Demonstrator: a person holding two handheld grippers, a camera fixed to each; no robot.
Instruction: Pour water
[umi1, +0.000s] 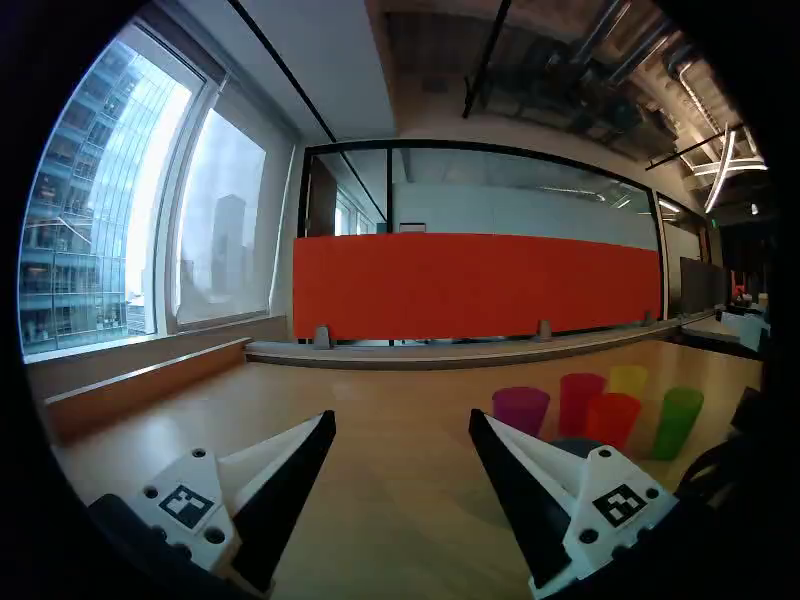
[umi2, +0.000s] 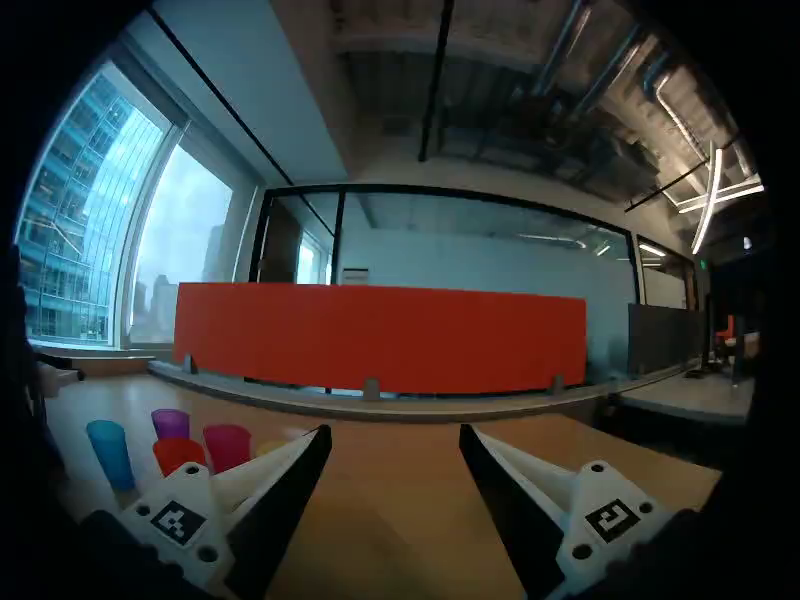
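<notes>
My left gripper is open above a wooden table, nothing between its fingers. A cluster of plastic cups stands to its right: magenta cup, red cup, orange cup, yellow cup and green cup. My right gripper is open too, over the same wooden table. To its left stand a blue cup, a purple cup, an orange cup and a magenta cup; a yellow cup peeks from behind the left finger.
A long orange partition with glass above it runs along the table's far edge. Large windows are on the left, with a wooden ledge below them. More desks lie at the right.
</notes>
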